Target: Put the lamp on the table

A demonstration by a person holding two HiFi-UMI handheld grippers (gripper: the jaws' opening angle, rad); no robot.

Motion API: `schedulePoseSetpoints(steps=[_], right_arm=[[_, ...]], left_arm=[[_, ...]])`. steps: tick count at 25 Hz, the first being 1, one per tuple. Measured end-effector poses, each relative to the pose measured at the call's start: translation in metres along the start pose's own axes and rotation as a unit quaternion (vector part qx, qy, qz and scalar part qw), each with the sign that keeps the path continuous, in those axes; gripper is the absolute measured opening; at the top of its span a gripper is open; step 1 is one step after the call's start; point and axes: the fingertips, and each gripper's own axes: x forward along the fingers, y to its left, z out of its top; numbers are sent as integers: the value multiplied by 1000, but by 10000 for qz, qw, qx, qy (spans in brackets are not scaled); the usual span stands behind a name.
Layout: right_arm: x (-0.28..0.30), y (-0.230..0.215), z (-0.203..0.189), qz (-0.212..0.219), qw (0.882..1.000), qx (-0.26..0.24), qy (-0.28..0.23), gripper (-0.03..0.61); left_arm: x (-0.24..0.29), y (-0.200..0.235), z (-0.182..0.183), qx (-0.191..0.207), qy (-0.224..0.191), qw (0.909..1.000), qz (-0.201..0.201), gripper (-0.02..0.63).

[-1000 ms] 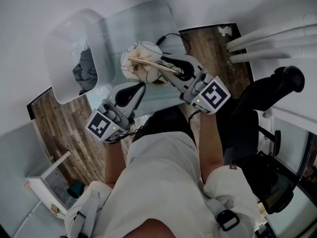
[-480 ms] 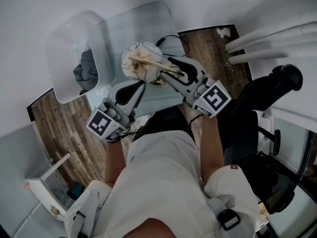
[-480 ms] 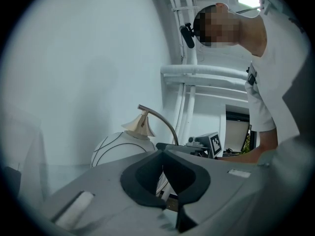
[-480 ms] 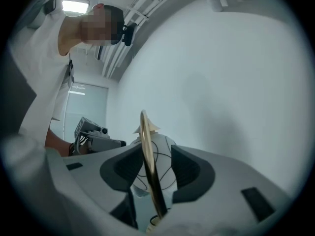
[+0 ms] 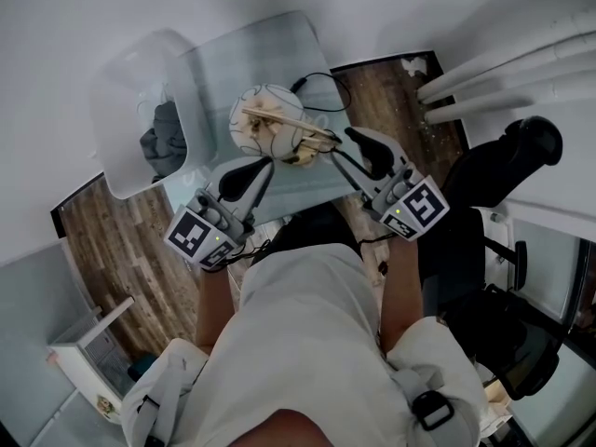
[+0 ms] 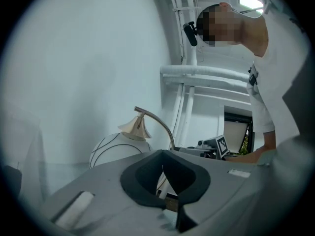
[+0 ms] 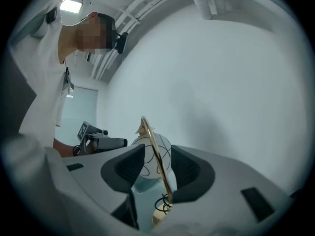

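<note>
since a second ago the right gripper [image 5: 346,145] has drawn back from the lamp [image 5: 265,119] toward the person, and its jaws, which were around the stem, now stand spread and are closing a little; the lamp itself has not moved; it is a lamp with a white ball-shaped shade marked by thin dark lines, a curved brass-coloured stem, a pale cone on top and a round base; it stands upright on the clear glass table [image 5: 265,45], near the edge closest to the person, and its thin black cable [image 5: 321,84] lies looped on the glass behind it.

in the right gripper view the curved stem shows in line with the gap of the right gripper [image 7: 155,168], a little ahead of it; neither dark pad touches the stem, so the lamp [image 7: 156,149] stands free.

the left gripper [image 5: 265,166] rests low at the near edge of the table, just beside the shade; in its own view the jaws of the left gripper [image 6: 164,173] are pressed together with nothing between them, and the lamp [image 6: 110,149] rises behind them.

beside the table, at its left, stands a clear plastic bin [image 5: 116,82] with a grey cloth [image 5: 163,142] inside; under all of it is a brown wooden floor [image 5: 112,240].
</note>
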Motion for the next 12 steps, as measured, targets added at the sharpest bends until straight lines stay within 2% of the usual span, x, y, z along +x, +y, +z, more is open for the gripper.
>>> schedulePoseSetpoints(steps=[2,3,7,9,12], right_arm=[[-7,6,7,-83,9999,-62,-49,143],[-9,9,12,-112,9998,-103,-96,96],[-12,24,29,-122,9993,-262,-256,54],[-11,32,37,-114,9989,-326,-322,3],[-6,47,43,-1,9988,-355,-337,-3]], left_arm=[[-3,-2,3,1,-7,10000,-20,1],[-4,-4,4,6,-9,10000,-25,0],[-7,-10,11,43,-17,10000,-31,1],[-8,-14,15,67,-23,10000,-35,0],[-9,-18,22,132,-23,9999,6,0]])
